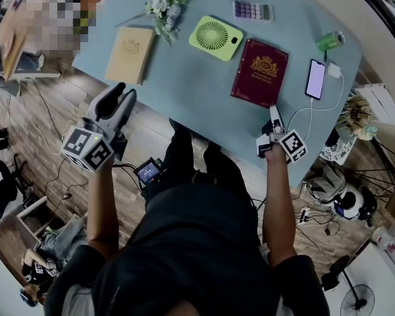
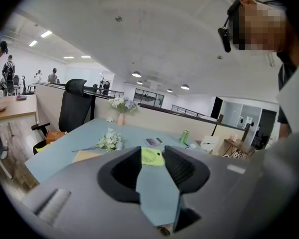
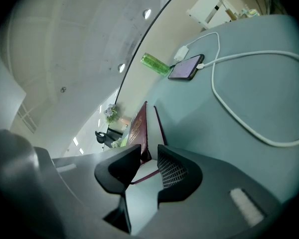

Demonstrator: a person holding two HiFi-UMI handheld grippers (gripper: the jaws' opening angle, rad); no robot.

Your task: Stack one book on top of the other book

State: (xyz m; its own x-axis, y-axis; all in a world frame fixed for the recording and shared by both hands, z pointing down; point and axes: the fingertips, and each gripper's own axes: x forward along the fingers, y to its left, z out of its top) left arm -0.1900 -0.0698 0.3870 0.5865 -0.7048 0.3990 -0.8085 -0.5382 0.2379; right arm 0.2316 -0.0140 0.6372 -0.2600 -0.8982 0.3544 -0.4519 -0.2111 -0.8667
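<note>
Presently, left gripper: jaws apart, empty, off the table's near edge | right gripper: jaws parted (narrowly) at the maroon book's near corner, not clamped | tan book: flat at table's left, well apart.

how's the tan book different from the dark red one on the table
Colour: the tan book is pale beige, while the dark red book is maroon.
Place: the tan book lies at the left of the table by the flowers. The dark red book lies at the right by the phone.
Contact: the right gripper has its open tongs at the dark red book's near corner. No gripper is at the tan book.
Both lie flat and closed, each with a gold crest.
</note>
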